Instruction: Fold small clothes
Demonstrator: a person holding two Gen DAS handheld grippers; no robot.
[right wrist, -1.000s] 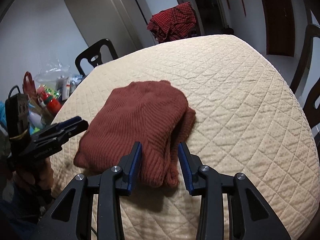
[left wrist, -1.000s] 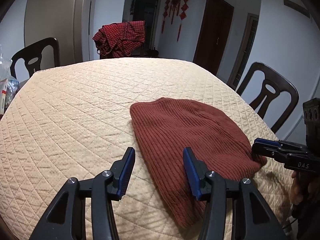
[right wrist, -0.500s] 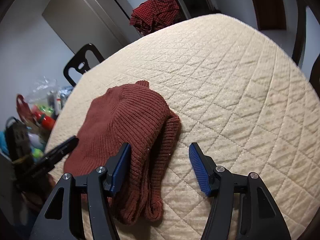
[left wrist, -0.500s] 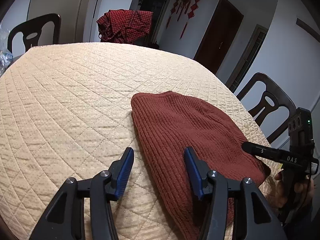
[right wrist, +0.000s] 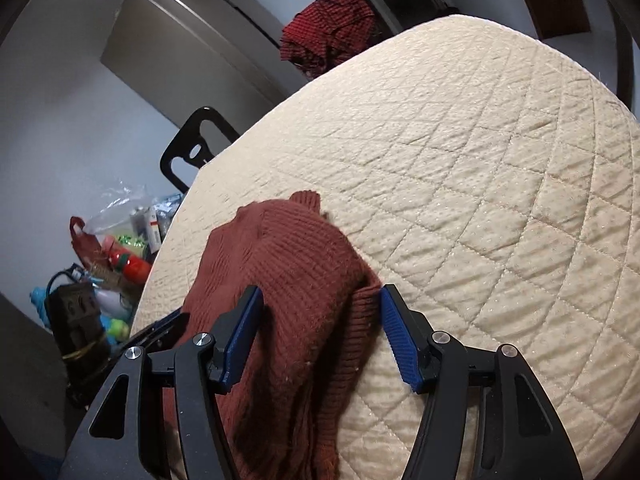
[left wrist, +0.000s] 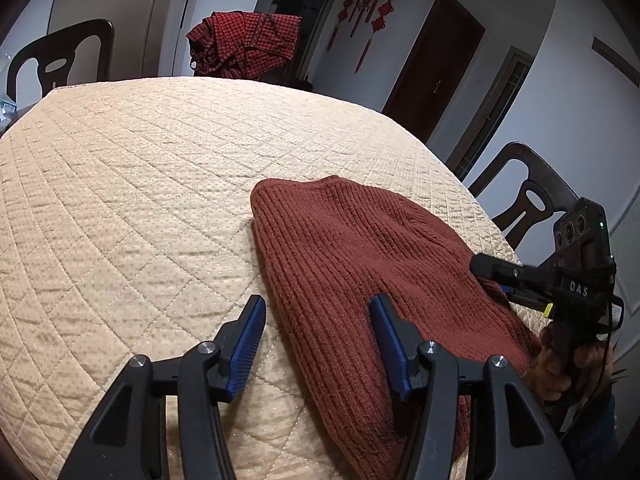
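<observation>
A: Hand-held grippers first, what are they doing?

B: Left hand-held gripper (left wrist: 316, 328) has its blue pads spread apart above the near left edge of a rust-red knit sweater (left wrist: 372, 264); one pad hangs over the quilt, the other over the knit, clamping nothing. Right hand-held gripper (right wrist: 320, 328) is also parted, straddling the sweater's bunched right edge. I cannot tell if the pads touch the knit, but they are not pinching it.

A: Now the scene, biggest thing down.

B: Biggest is the surface (left wrist: 132, 200), covered in a cream quilted cloth. The sweater lies folded on it, toward the near right side. Dark wooden chairs (left wrist: 528, 200) stand around. One far chair carries a red checked garment (left wrist: 248, 44). Smaller still, bags and bottles (right wrist: 120, 248) clutter the left, off the surface.
</observation>
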